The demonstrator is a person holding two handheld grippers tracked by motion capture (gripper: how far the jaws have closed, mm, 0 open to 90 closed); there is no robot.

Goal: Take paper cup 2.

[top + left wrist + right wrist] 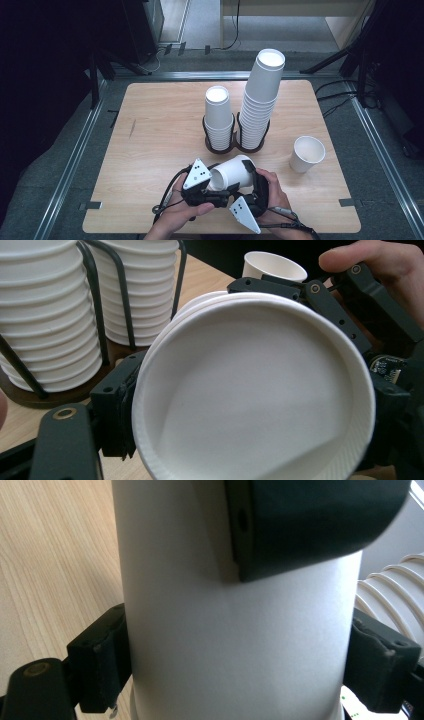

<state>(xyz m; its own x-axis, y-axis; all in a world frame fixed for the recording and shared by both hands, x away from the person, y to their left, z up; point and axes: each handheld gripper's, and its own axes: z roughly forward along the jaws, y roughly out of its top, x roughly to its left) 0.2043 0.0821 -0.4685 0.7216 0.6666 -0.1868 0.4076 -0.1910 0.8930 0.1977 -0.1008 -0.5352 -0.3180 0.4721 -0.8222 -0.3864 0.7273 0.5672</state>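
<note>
While 2 tools point(227, 192) clamp cup point(235, 172), hands meet.

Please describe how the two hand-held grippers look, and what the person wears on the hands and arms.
Both the left gripper and the right gripper are black, with jointed link arms and brass-coloured pivot pins. Each carries a grey three-cornered plate with dark dots and trails a black cable. The hands are bare; no sleeves are visible.

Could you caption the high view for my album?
Two handheld grippers, left and right, clamp a tilted white paper cup before two cup stacks.
</note>
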